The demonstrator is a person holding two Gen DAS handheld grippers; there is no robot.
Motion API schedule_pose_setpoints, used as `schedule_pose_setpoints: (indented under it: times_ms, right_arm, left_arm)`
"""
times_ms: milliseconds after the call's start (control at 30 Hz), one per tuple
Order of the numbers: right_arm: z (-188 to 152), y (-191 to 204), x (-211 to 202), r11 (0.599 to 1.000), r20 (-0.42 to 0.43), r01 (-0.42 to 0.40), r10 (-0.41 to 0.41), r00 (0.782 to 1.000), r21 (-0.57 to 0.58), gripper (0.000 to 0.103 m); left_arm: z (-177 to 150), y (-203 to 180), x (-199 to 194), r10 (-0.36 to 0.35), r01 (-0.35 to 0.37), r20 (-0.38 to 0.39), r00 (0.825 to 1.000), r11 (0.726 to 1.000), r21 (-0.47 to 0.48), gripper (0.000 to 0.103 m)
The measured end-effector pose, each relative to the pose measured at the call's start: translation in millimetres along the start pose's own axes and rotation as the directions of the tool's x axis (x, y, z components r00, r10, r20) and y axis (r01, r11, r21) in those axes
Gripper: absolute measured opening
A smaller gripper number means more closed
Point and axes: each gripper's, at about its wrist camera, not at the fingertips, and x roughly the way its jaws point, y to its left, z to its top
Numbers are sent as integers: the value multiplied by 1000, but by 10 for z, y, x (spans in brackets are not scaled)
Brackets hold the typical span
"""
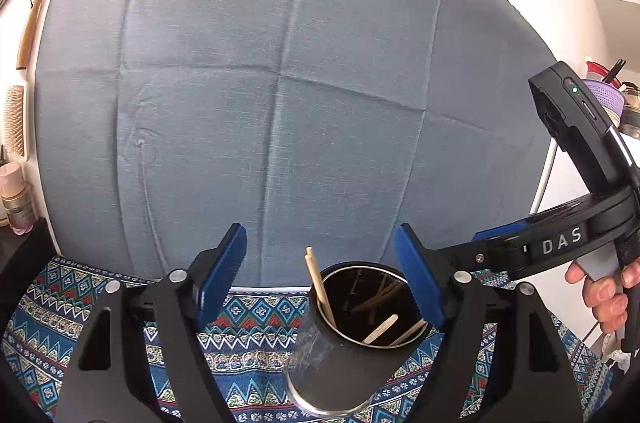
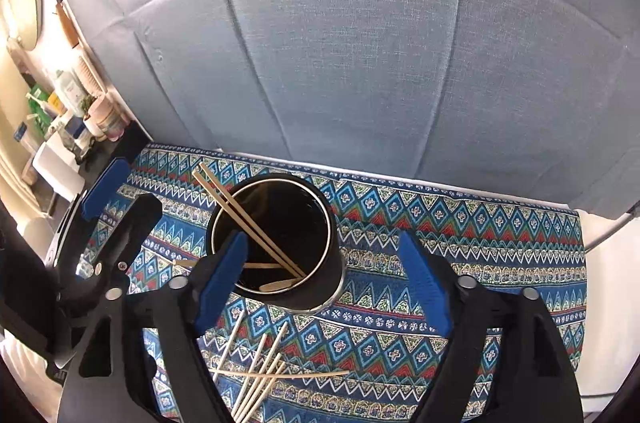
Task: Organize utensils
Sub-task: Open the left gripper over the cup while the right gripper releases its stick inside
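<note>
Chopsticks point(image 1: 318, 285) lean in the black cup point(image 1: 352, 335) in your left wrist view. Flat wooden sticks point(image 1: 380, 329) lie deeper inside. The cup stands on the patterned cloth point(image 1: 48, 323), low between the blue pads point(image 1: 222, 271) of your left gripper point(image 1: 320, 283). Those pads stand wide apart and press on nothing; one is just beside the cup's rim, so I judge the cup is let go. At the right edge you see your right gripper point(image 1: 500, 243), held in your hand point(image 1: 604, 295). A big grey cushion point(image 1: 280, 83) fills the back.

Now your right wrist view. Your right gripper point(image 2: 322, 283) points down at the cloth point(image 2: 460, 263), its jaws wide open and empty. The cup point(image 2: 296, 255) sits behind the left blue pad point(image 2: 218, 279), with two chopsticks point(image 2: 248, 219) leaning out over its rim. Your left gripper point(image 2: 108, 199) shows at the left, beside the cup. More thin sticks point(image 2: 260, 371) lie loose on the cloth near you, crossed over each other in a small heap.

That heap looks like your next job. Pick one stick that lies on top, not one pinned under another. Come down with the jaws across the stick, near its middle, and close gently. Lift it straight up so the others do not scatter. Keep your left gripper close to the cup so it does not tip when the stick drops in.
</note>
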Motion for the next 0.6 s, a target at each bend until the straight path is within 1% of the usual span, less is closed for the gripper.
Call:
schedule_pose_setpoints:
  times_ms: [133, 167, 200, 300, 433, 533, 600]
  right_arm:
    - [-6, 42, -59, 999, 8, 45, -45, 999, -11, 85]
    - [-4, 34, -80, 999, 10, 51, -51, 999, -4, 86]
    - [-8, 26, -103, 999, 14, 49, -49, 999, 5, 86]
    - [-31, -7, -182, 998, 29, 42, -43, 999, 37, 87]
    - [-112, -15, -255, 996, 29, 60, -62, 998, 61, 87]
    - [-237, -54, -311, 994, 23, 73, -75, 997, 82, 87]
    - [-345, -88, -343, 992, 12, 89, -91, 996, 94, 87]
  left_arm:
    - [-43, 44, -53, 34, -33, -35, 999, 999, 20, 91]
    - [-59, 57, -62, 40, -39, -45, 998, 999, 21, 92]
    - [-76, 71, -80, 46, -44, -55, 997, 999, 21, 96]
    - [-125, 105, -114, 50, -48, -91, 995, 999, 19, 97]
    - [-208, 111, -149, 59, -54, -133, 989, 998, 42, 97]
    - [-287, 89, -180, 65, -52, -156, 986, 995, 84, 97]
    - [-371, 70, -175, 65, -44, -184, 981, 992, 119, 97]
